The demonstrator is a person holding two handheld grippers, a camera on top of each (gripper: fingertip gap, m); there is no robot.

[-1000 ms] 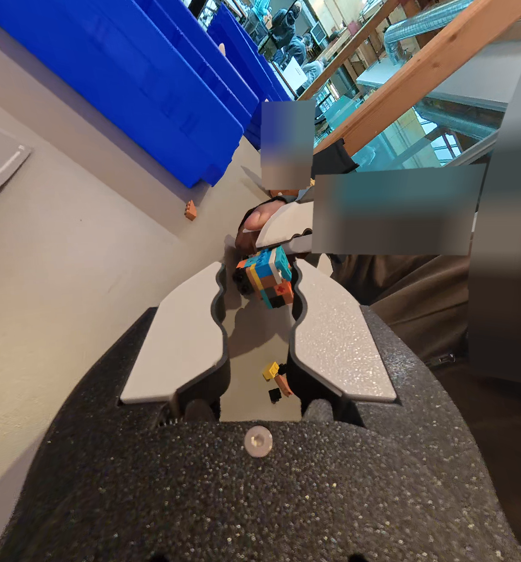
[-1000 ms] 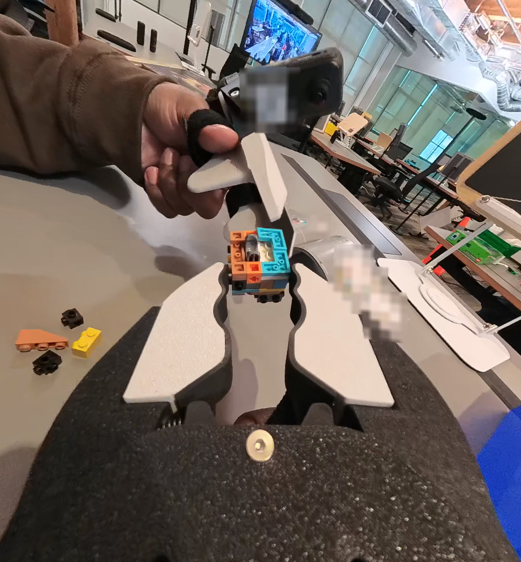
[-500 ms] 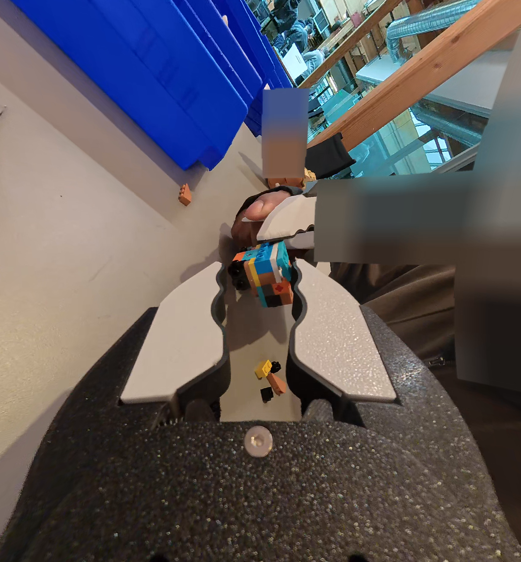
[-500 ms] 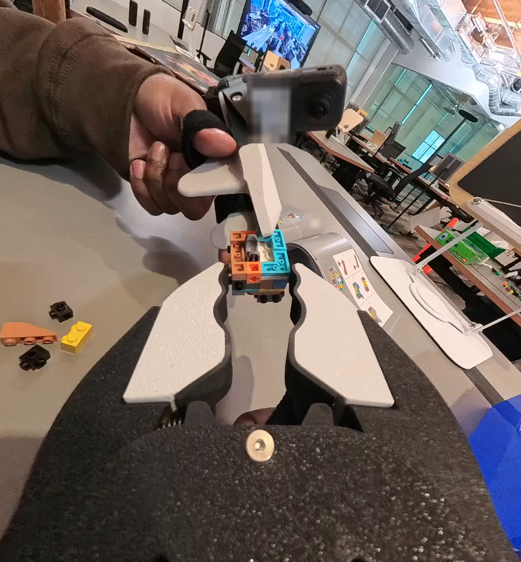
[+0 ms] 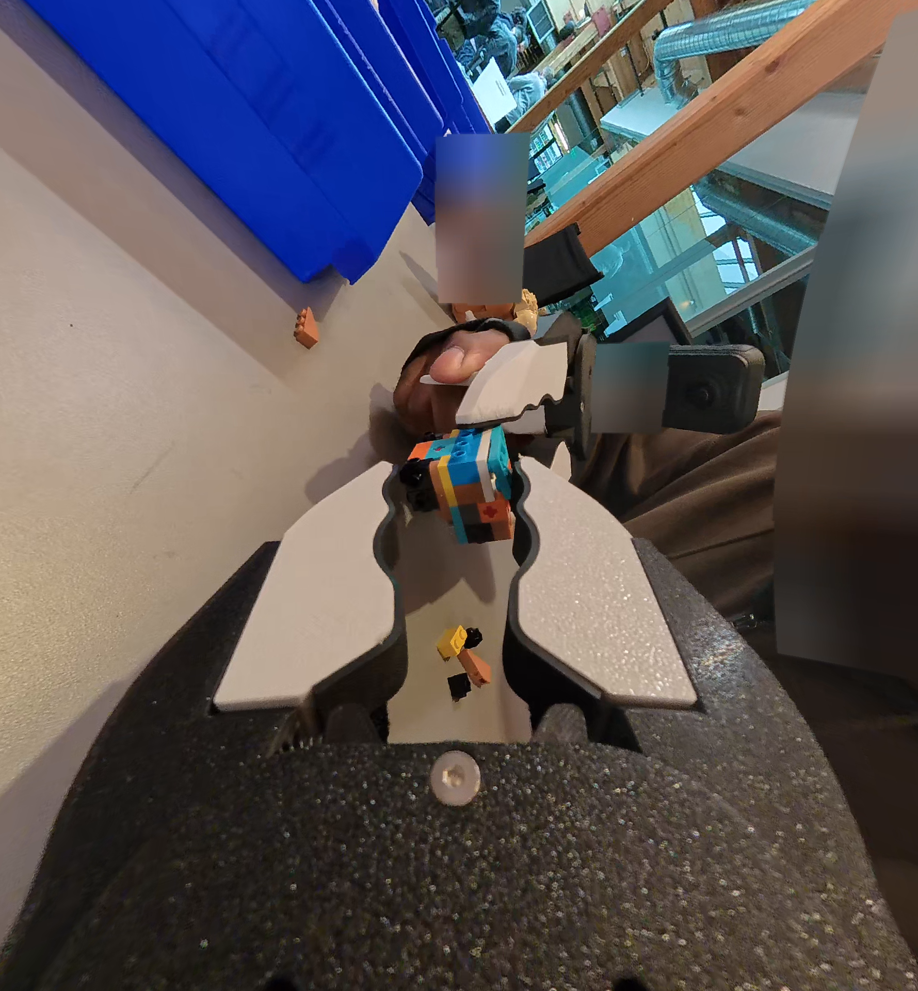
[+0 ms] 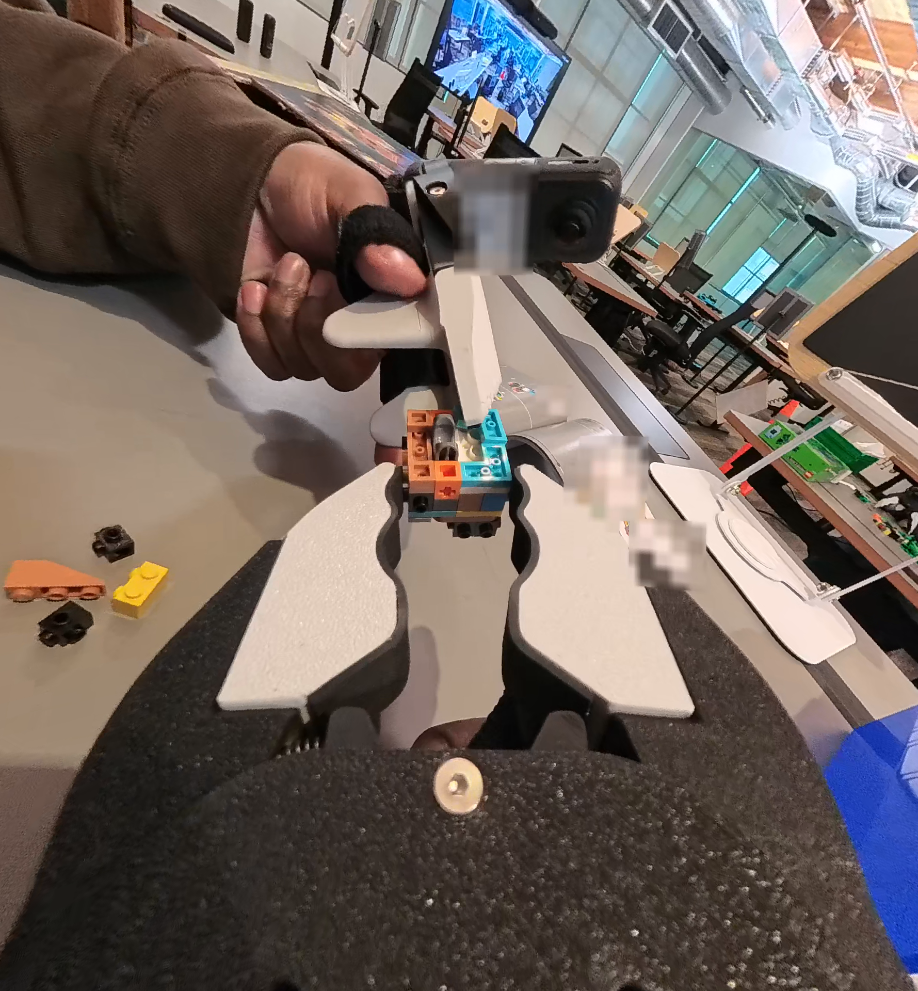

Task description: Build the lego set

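Both tools meet on one lego block, held in the air above the grey surface (image 6: 124, 375). Right tool (image 6: 456, 496): fingers clenched on the lego block's (image 6: 456, 472) two sides, at the tips. Left tool (image 5: 454, 482): fingers likewise closed against the lego block (image 5: 462, 488), gripping across the other pair of faces; in the right view one of its fingers comes down onto the teal top.

Block is near cubic, no clear long axis. Open studded face, orange and teal with a grey pin in the middle, tilts up toward the right camera; black studs stick out below.

Loose on the surface to the left: orange wedge plate (image 6: 52, 582), yellow brick (image 6: 140, 590), two black pieces (image 6: 113, 542), close together. Another orange piece (image 5: 306, 330) lies near the blue bins (image 5: 242, 123). A white tray (image 6: 757, 568) sits to the right.
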